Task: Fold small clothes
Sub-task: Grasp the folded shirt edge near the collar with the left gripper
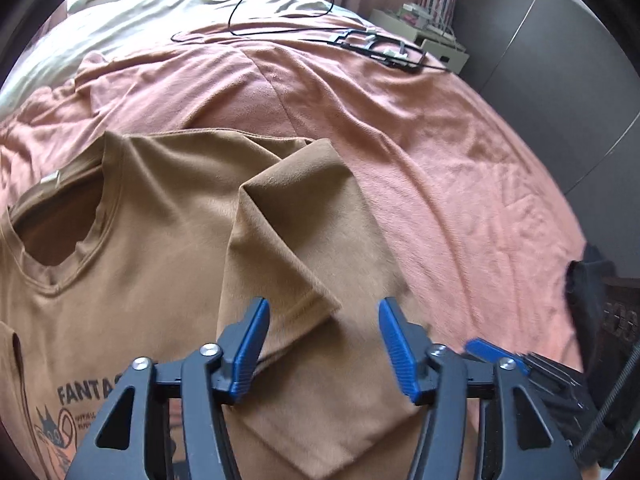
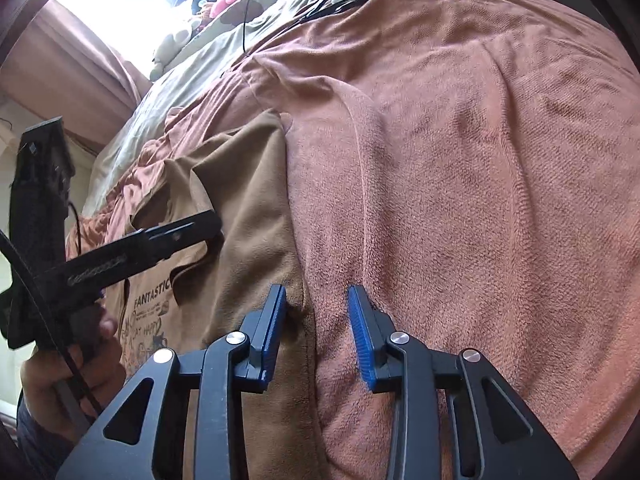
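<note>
A brown T-shirt [image 1: 168,216] with a "FANTASTIC" print lies face up on a pink blanket [image 1: 440,152]. Its sleeve [image 1: 296,208] is folded in over the chest. My left gripper [image 1: 324,302] hovers open above the sleeve's hem, and its pads touch nothing. A blue fingertip [image 1: 484,350] of the right gripper shows at the lower right. In the right wrist view my right gripper [image 2: 317,288] is down on the shirt's side edge [image 2: 298,320]. Its jaws stand apart, with that edge and some blanket [image 2: 480,200] between them. A hand [image 2: 72,376] holds the left gripper's handle at the left.
A black cable [image 1: 280,0] and a flat black frame [image 1: 380,46] lie at the bed's far end. A cream sheet [image 1: 120,24] and pillows are beyond the blanket. A white nightstand [image 1: 436,40] and grey wardrobe doors [image 1: 560,80] stand to the right.
</note>
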`<state>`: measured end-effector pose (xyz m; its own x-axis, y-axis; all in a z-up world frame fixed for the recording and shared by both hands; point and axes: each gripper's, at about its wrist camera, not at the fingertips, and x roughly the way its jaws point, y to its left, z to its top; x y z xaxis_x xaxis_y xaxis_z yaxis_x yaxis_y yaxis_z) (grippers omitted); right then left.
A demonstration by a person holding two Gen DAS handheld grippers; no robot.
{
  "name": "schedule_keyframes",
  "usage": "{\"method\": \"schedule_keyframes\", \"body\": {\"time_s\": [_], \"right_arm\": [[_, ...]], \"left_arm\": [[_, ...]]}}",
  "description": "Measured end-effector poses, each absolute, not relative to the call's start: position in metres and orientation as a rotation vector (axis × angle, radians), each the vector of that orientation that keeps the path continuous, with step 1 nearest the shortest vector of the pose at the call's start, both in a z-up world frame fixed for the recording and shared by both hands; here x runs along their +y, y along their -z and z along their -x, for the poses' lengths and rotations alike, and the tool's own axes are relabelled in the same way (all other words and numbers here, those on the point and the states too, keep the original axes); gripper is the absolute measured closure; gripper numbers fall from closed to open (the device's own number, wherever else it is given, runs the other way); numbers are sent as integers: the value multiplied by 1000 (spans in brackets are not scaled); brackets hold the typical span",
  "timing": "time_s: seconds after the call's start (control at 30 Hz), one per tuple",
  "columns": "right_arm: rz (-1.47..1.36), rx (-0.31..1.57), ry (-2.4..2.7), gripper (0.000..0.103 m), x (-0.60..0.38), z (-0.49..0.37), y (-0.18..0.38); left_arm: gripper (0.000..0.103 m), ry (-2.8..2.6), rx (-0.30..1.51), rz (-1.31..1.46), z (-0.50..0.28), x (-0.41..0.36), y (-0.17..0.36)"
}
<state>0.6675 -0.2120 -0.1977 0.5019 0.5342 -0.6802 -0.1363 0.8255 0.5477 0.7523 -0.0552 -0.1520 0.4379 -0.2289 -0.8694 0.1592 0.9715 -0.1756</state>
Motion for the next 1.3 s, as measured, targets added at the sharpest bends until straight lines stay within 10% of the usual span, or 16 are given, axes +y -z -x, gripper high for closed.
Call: {"method": "schedule_keyframes", "body": {"time_s": [0.23, 0.4, 0.5, 1.3], "right_arm": [[-468, 968, -427, 73, -214, -670, 199], [-481, 972, -428, 73, -215, -671, 200], [-482, 974, -427, 73, -216, -670, 199], [-507, 1003, -443, 73, -219, -676, 193]], "left_arm": [[44, 169, 1082, 18, -762, -62, 163], [88, 150, 1094, 47, -763, -44, 157], [97, 132, 1089, 4, -761, -34, 149], [95, 4, 1174, -186, -797, 33, 180]]}}
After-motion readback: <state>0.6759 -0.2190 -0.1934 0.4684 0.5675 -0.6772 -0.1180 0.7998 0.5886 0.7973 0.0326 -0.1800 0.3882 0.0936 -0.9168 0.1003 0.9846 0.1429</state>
